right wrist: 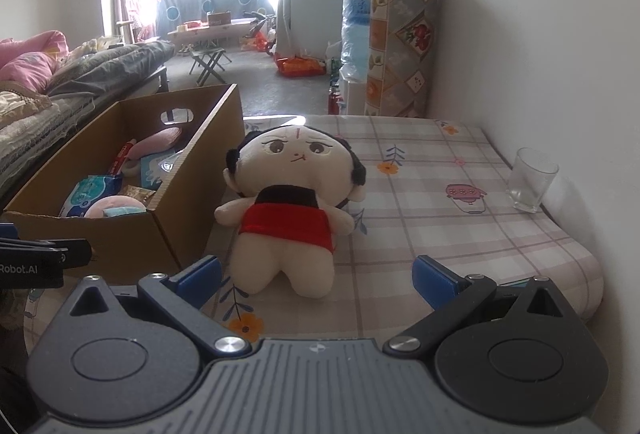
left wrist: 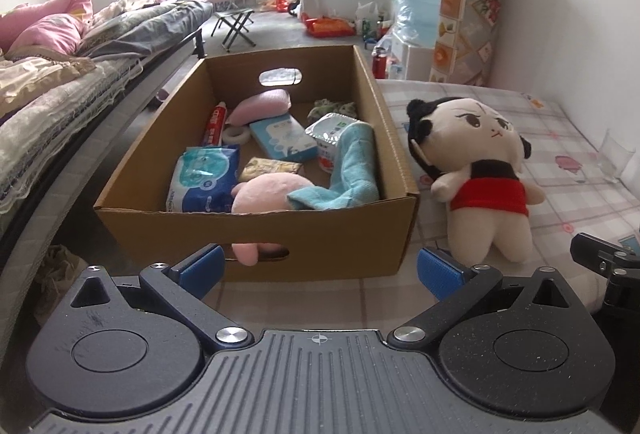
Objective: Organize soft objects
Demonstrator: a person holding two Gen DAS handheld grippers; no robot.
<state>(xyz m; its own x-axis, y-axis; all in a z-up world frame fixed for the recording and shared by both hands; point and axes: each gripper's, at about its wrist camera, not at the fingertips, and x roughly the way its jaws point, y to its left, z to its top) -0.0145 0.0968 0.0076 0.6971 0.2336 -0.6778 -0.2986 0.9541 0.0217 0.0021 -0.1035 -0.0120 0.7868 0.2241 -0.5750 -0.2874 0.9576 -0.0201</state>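
A cardboard box [left wrist: 328, 230] stands on the checked mattress, also in the right wrist view [right wrist: 120, 238]. It holds a pink plush [left wrist: 268, 194], a blue towel [left wrist: 352, 170], a pink pad [left wrist: 262, 106], wipes packs and other small items. A plush doll [left wrist: 484, 174] with black hair and a red skirt leans against the box's right side; it also shows in the right wrist view [right wrist: 292, 202]. My left gripper [left wrist: 320, 270] is open and empty before the box's near wall. My right gripper [right wrist: 316, 278] is open and empty just short of the doll's legs.
A clear glass [right wrist: 530, 180] stands on the mattress by the right wall. A bed with pink bedding [left wrist: 52, 46] lies at the left. A rolled mat [left wrist: 468, 14] and water bottles stand beyond the mattress. The right gripper's body [left wrist: 608, 262] shows at the left view's right edge.
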